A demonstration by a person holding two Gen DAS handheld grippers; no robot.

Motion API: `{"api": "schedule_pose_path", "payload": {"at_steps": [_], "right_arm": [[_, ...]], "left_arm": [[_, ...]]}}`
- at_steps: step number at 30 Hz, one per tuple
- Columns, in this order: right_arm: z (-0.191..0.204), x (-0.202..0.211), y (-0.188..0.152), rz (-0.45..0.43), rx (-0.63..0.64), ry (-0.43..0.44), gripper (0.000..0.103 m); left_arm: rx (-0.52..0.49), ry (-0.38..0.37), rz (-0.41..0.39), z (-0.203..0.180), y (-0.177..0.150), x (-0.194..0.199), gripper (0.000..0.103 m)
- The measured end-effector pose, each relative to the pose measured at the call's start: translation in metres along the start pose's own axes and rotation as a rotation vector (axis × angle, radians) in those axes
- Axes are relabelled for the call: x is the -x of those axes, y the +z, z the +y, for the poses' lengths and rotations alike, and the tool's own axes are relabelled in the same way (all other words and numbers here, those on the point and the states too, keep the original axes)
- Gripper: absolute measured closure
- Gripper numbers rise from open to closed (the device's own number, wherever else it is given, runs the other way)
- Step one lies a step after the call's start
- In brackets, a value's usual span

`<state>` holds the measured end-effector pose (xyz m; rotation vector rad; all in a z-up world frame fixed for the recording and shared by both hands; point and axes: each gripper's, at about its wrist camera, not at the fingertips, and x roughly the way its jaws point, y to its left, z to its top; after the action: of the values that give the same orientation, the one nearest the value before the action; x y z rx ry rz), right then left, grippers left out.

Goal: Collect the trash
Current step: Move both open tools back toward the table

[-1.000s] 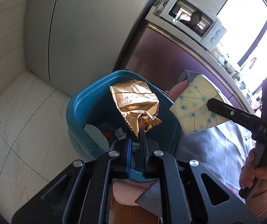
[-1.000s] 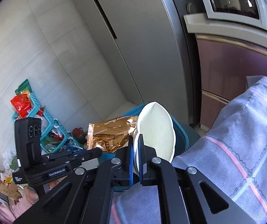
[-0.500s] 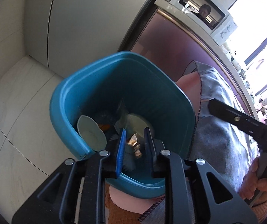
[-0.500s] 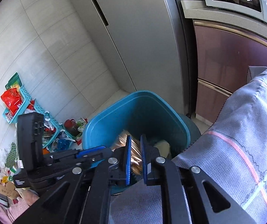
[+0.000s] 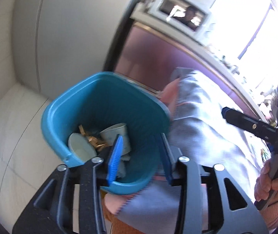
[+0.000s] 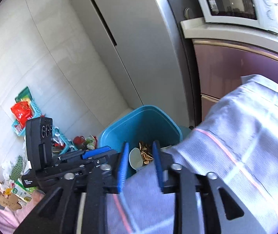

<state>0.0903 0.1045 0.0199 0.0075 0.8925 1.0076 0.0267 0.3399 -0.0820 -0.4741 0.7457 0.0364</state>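
A teal trash bin (image 5: pixel 107 97) stands on the floor beside the table; it also shows in the right wrist view (image 6: pixel 139 120). Inside lie a gold foil wrapper (image 5: pixel 92 139), a paper cup (image 5: pixel 117 134) and a pale paper bowl (image 5: pixel 80 148). The wrapper (image 6: pixel 145 153) and a cup (image 6: pixel 136 159) show in the right wrist view too. My left gripper (image 5: pixel 141 146) is open and empty above the bin's near rim. My right gripper (image 6: pixel 140 156) is open and empty over the tablecloth edge next to the bin.
A grey striped tablecloth (image 6: pixel 236 146) covers the table right of the bin. A tall fridge (image 6: pixel 131 39), a purple cabinet (image 6: pixel 236 68) and a microwave (image 6: pixel 234 3) stand behind. Baskets of packets (image 6: pixel 26 113) and loose litter (image 6: pixel 86 141) lie on the floor at left.
Both grippers let go: the gold wrapper and the paper cup dropped into the bin. Both grippers' jaws have opened wide and pulled back a little from the bin.
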Motion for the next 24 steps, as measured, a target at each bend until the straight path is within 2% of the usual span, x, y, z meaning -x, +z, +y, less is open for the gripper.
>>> {"api": "schedule_pose_path", "payload": {"at_steps": [4, 9, 17, 24], "right_arm": [[-0.012, 0.04, -0.018, -0.056, -0.02, -0.029, 0.072], [-0.037, 0.09, -0.045, -0.121, -0.081, -0.092, 0.07], [-0.087, 0.175, -0.102, -0.231, -0.238, -0.268, 0.07], [-0.129, 0.245, -0.157, -0.31, -0.387, -0.476, 0.07]], "left_arm": [[-0.095, -0.082, -0.004, -0.039, -0.004, 0.006, 0.059], [-0.216, -0.198, 0.034, -0.098, -0.015, -0.001, 0.059], [-0.393, -0.368, 0.119, -0.2, -0.045, -0.022, 0.059], [-0.531, -0.459, 0.166, -0.285, -0.072, -0.044, 0.058]]}}
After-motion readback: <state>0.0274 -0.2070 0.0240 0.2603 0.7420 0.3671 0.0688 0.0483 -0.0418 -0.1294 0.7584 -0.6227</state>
